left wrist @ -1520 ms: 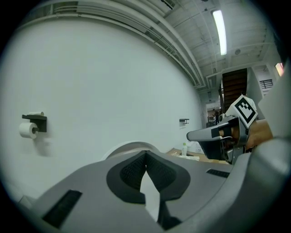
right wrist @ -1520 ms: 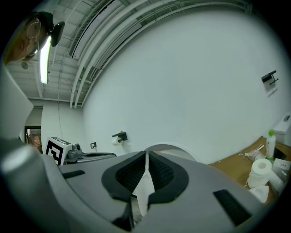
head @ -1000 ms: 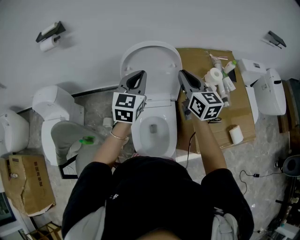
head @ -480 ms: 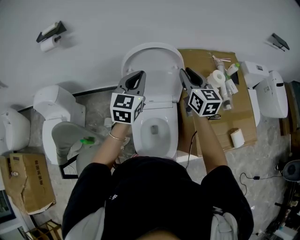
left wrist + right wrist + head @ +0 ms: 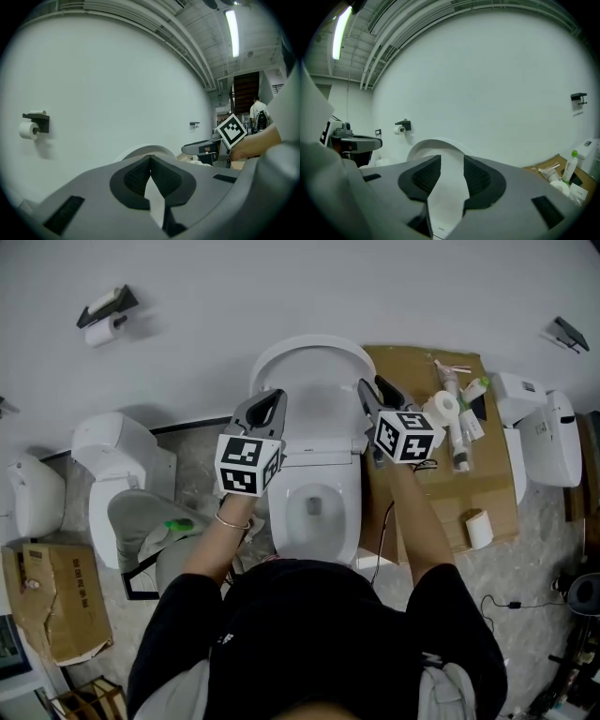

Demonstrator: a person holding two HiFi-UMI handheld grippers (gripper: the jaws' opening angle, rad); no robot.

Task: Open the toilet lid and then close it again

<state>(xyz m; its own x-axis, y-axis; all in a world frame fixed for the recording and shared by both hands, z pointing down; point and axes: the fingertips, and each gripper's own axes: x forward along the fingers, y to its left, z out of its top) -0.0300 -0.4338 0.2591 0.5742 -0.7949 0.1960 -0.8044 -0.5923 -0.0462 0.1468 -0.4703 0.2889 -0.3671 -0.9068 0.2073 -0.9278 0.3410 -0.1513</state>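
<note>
Toilet lid (image 5: 309, 381) stands raised, leaning back toward the wall (image 5: 281, 287), with the bowl (image 5: 314, 507) exposed below it. Left gripper (image 5: 273, 396) is at the lid's left edge, jaws meeting at the tips, empty. Right gripper (image 5: 371, 386) is at the lid's right edge, jaws a narrow gap apart, holding nothing. Judged step: closing. Hook a jaw tip behind the lid's upper rim, tip it forward, then support it down slowly to avoid a slam.

You face a plain white wall (image 5: 281, 277) with a toilet-roll holder (image 5: 105, 313); mottled grey floor (image 5: 539, 559) below, tube light (image 5: 231, 33) overhead.
</note>
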